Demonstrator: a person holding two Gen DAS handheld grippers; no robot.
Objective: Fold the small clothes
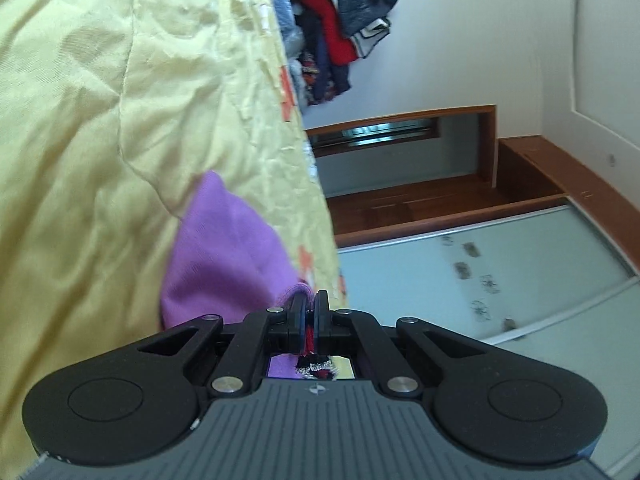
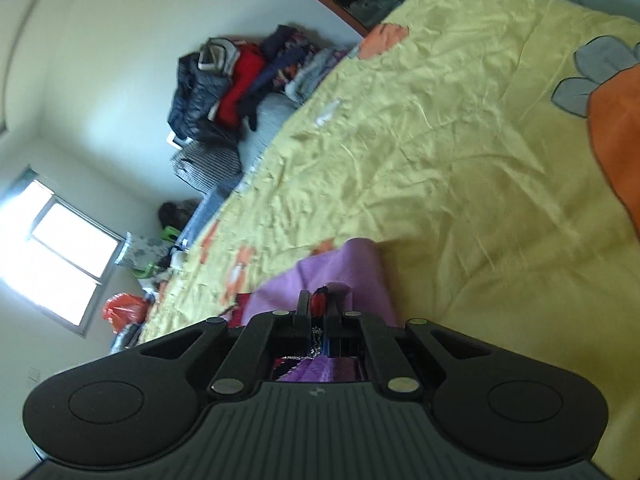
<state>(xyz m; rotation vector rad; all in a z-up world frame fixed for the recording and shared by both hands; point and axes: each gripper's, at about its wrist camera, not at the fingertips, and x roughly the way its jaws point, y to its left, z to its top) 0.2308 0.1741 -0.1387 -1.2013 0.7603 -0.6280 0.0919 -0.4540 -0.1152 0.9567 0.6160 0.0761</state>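
Observation:
A small purple garment (image 1: 224, 256) with red and black trim lies on a yellow bedspread (image 1: 100, 120). My left gripper (image 1: 311, 304) is shut on its edge, with cloth pinched between the fingers. In the right wrist view the same purple garment (image 2: 340, 276) shows just ahead of my right gripper (image 2: 318, 300), which is shut on another part of its edge. Both views are tilted sideways. Most of the garment is hidden behind the gripper bodies.
A pile of dark, red and blue clothes (image 2: 240, 84) sits at the far end of the bed, also in the left wrist view (image 1: 340, 28). Orange carrot print (image 2: 616, 132) marks the bedspread (image 2: 440, 140). A wooden-framed wardrobe (image 1: 480, 208) and a window (image 2: 68, 256) lie beyond.

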